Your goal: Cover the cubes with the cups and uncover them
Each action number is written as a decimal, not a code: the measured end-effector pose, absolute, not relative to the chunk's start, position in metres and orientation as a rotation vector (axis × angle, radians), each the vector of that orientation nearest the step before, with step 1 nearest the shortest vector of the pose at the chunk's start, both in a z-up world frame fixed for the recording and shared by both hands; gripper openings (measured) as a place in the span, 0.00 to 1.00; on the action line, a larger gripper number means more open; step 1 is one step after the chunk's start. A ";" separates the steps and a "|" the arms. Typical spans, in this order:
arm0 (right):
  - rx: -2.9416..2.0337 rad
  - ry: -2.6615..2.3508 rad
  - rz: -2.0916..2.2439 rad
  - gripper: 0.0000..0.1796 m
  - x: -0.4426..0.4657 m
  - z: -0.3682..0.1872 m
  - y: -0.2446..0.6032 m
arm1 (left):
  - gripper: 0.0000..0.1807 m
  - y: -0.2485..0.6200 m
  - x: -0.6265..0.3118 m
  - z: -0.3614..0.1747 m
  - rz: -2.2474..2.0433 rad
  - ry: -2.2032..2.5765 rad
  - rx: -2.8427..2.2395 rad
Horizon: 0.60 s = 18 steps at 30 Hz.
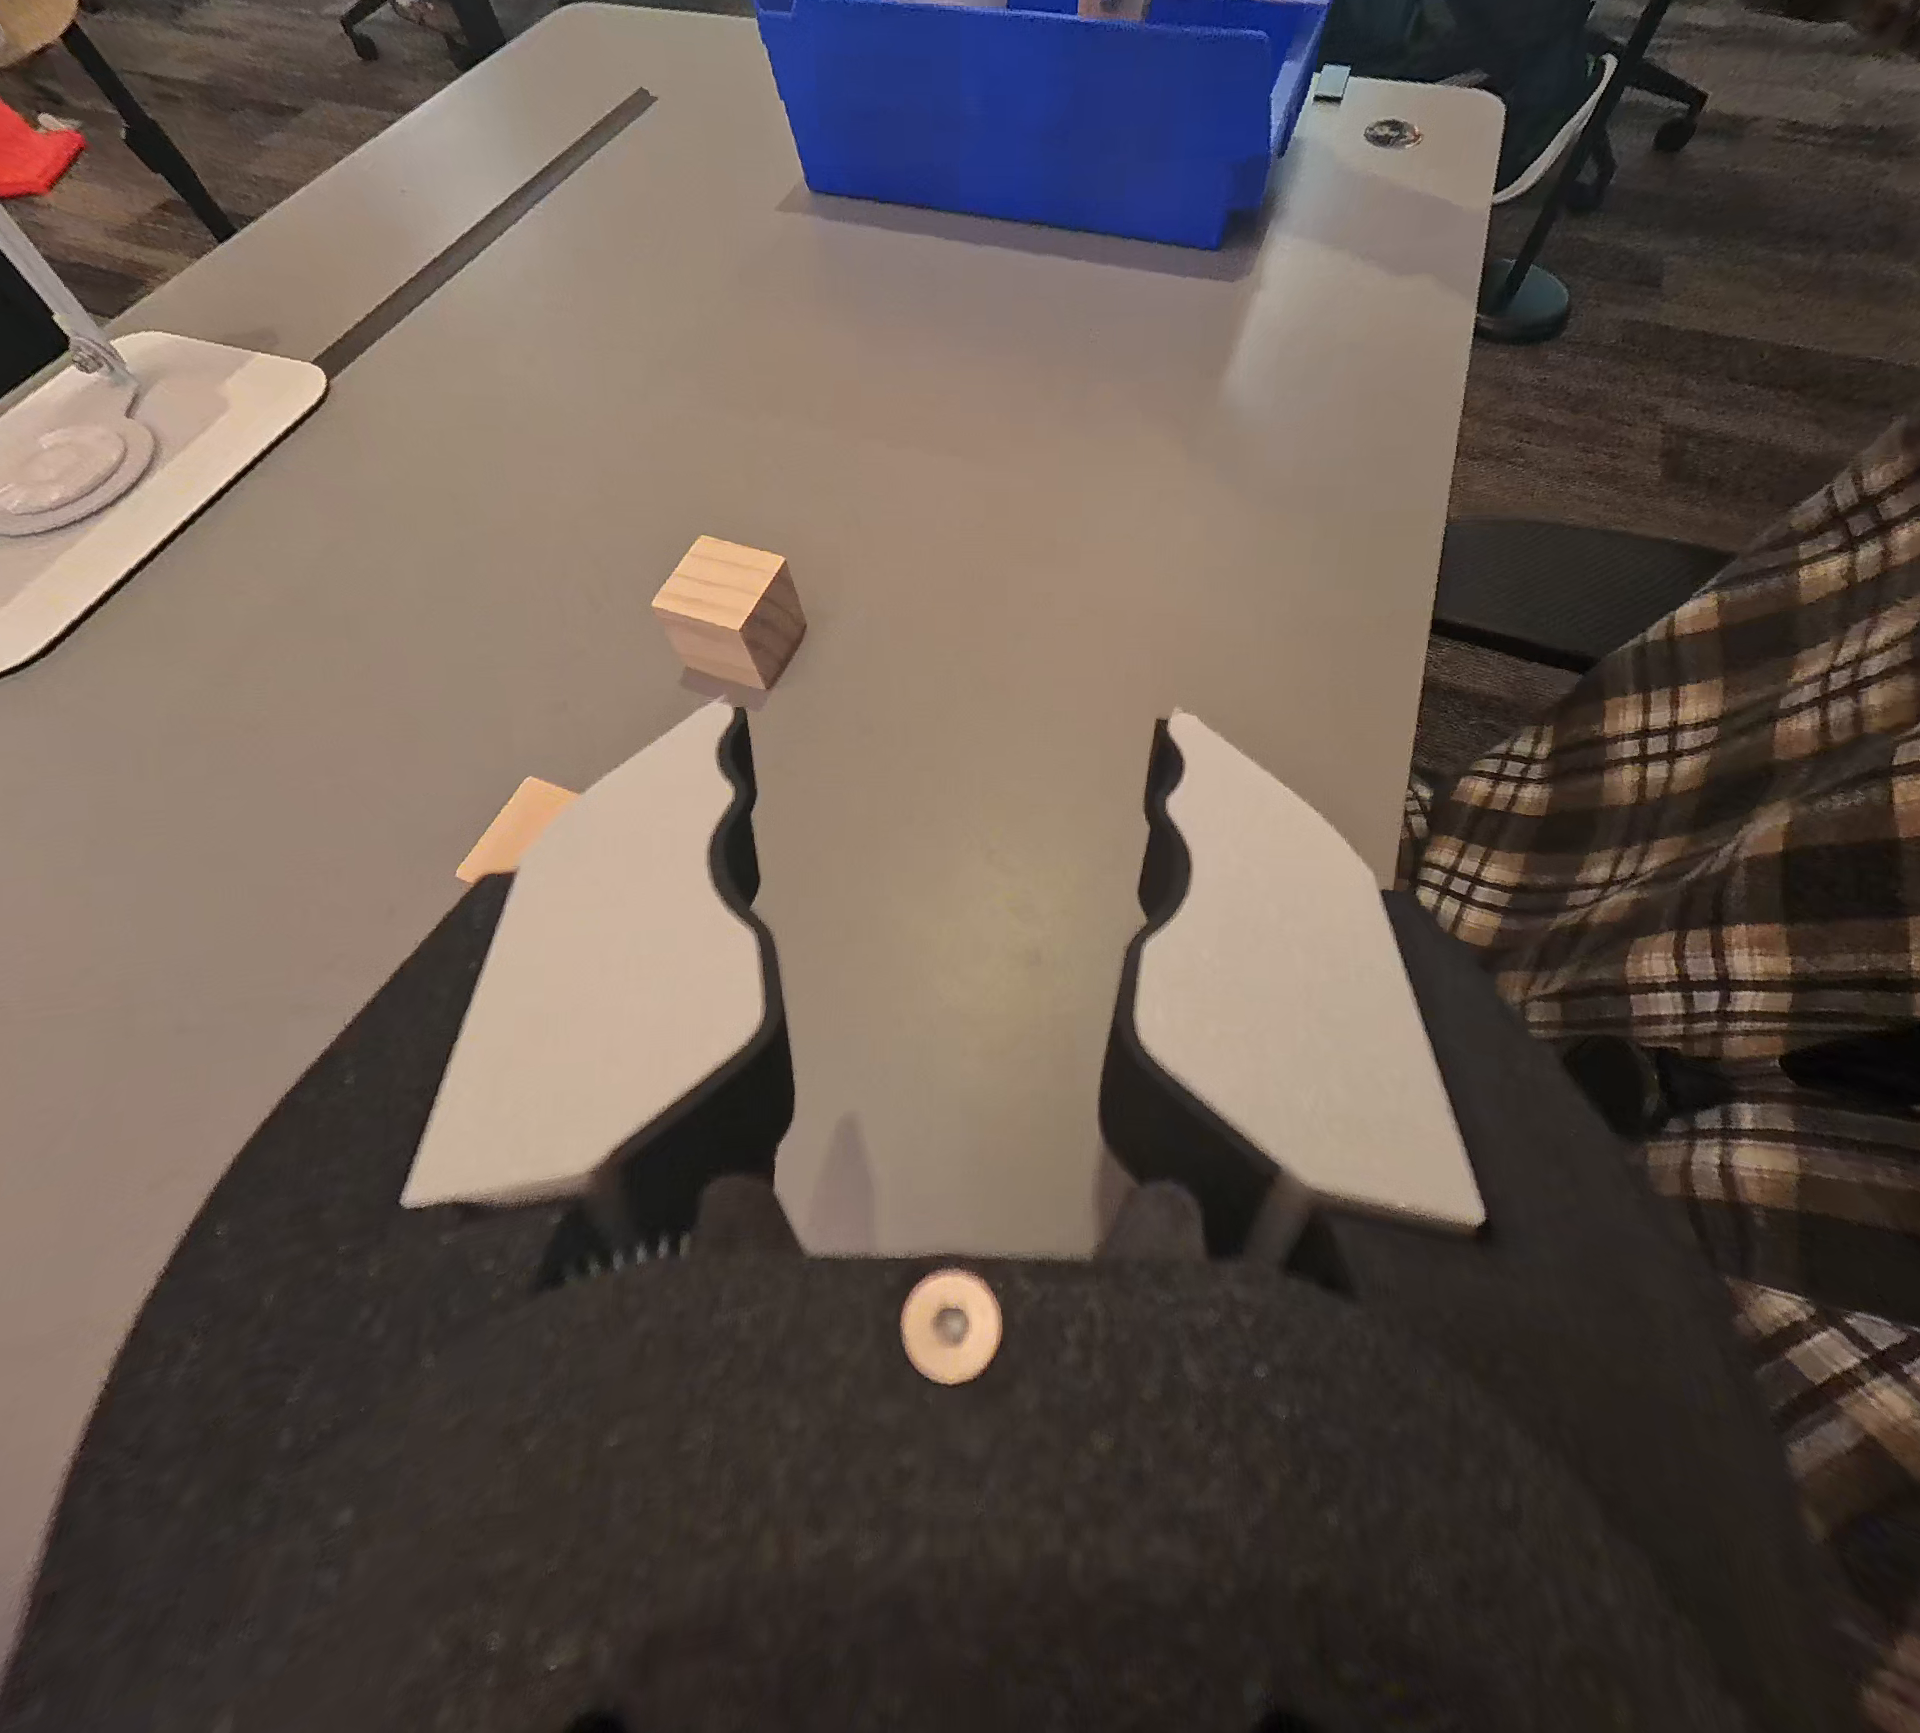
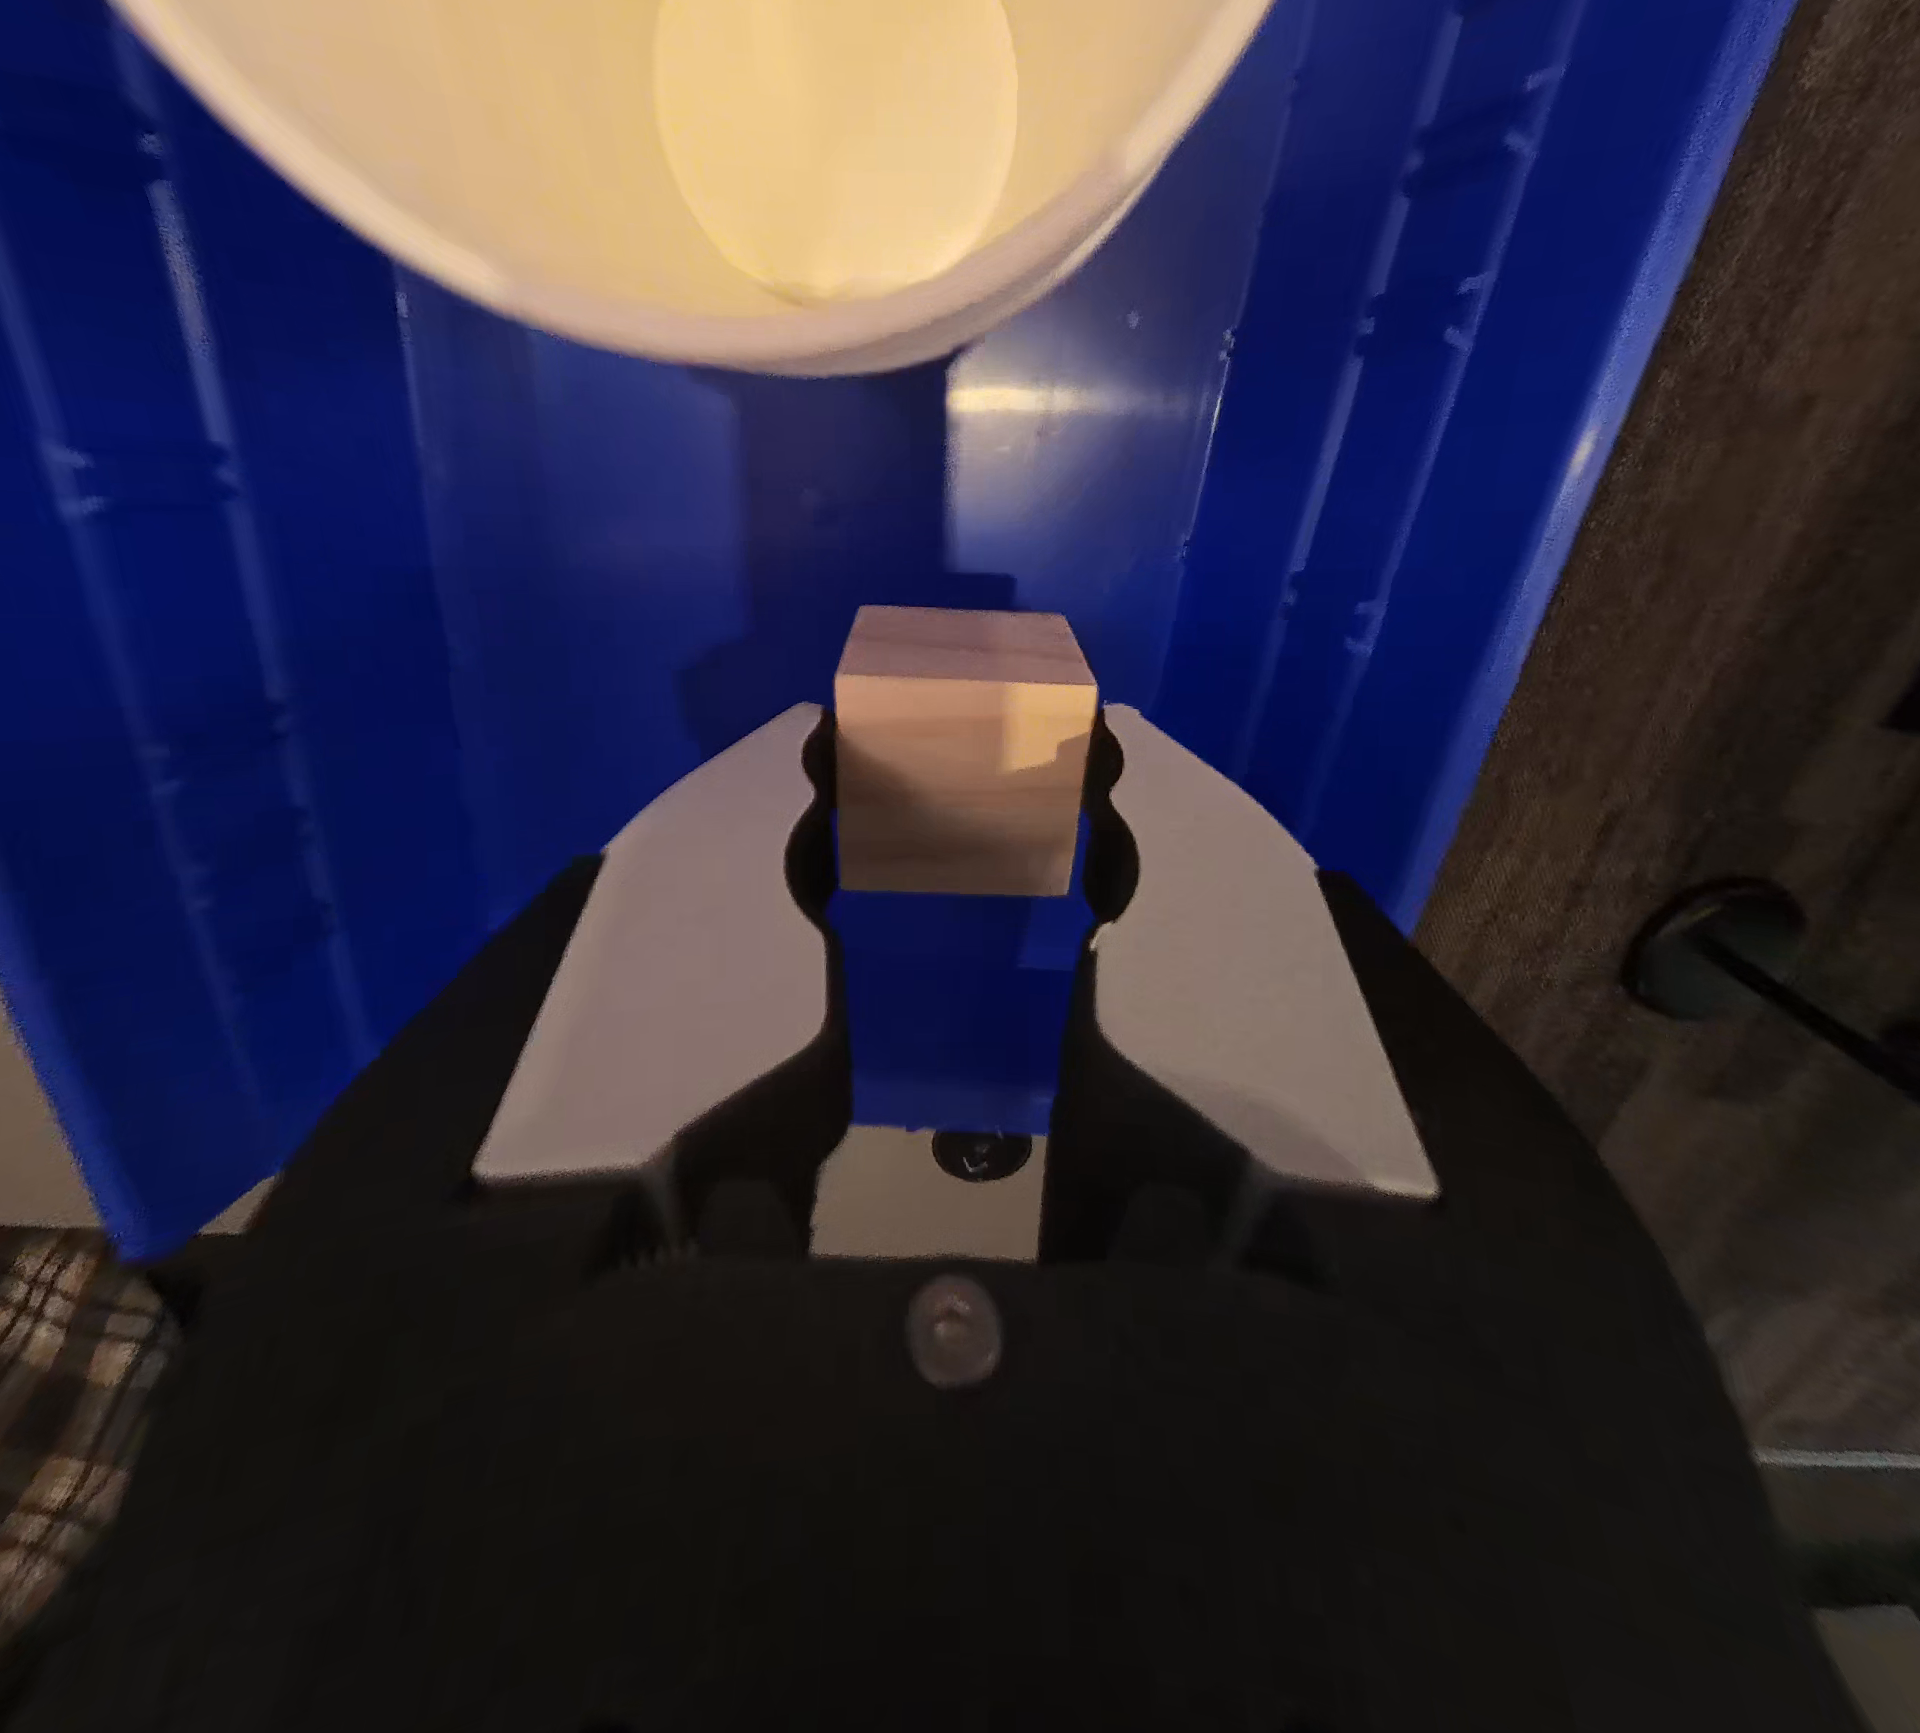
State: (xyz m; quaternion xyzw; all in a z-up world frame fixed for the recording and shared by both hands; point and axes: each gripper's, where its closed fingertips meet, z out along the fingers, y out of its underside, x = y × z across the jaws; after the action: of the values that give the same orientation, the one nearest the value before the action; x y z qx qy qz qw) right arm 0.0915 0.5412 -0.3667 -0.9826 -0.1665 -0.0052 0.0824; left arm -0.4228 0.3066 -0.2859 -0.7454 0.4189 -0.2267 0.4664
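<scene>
Grey table (image 1: 935, 395): left tool (image 1: 951, 727) gapes empty; right tool (image 2: 961, 727) pinches a wooden cube (image 2: 961, 779); no legible writing.

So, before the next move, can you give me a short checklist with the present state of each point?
1. Right gripper holds the small wooden cube: ok, jaws closed on its two sides.
2. Held cube is over the blue plastic bin, below the rim of the white paper cup stack: ok.
3. Left gripper is free: ok, jaws open, nothing between them.
4. Light wooden cube on the grey table is uncovered and reachable: ok.
5. Second wooden piece beside the left jaw: cannot tell, mostly hidden.
6. Held cube clear of the bin floor: cannot tell.
</scene>
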 end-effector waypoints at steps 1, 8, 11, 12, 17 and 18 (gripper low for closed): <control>-2.943 -0.494 -0.024 0.25 0.093 -0.372 0.543 | 0.40 0.308 -0.423 -0.287 -0.555 1.026 -1.831; -2.984 -0.425 -0.030 0.25 0.092 -0.398 0.550 | 0.39 0.312 -0.426 -0.291 -0.568 1.014 -1.844; -2.989 -0.400 -0.036 0.25 0.093 -0.404 0.553 | 0.39 0.313 -0.427 -0.293 -0.568 1.018 -1.850; -2.990 -0.398 -0.029 0.25 0.093 -0.405 0.553 | 0.39 0.313 -0.427 -0.293 -0.568 1.019 -1.851; -3.004 -0.387 -0.035 0.25 0.094 -0.413 0.552 | 0.39 0.314 -0.427 -0.294 -0.571 1.017 -1.853; -3.004 -0.385 -0.027 0.25 0.093 -0.415 0.552 | 0.39 0.314 -0.427 -0.294 -0.570 1.018 -1.853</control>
State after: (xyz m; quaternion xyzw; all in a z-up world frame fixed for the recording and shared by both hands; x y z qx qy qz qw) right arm 0.0932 0.5516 -0.4145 -0.9903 -0.1269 -0.0091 0.0567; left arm -0.4270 0.3136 -0.2942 -0.7522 0.4132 -0.2314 0.4581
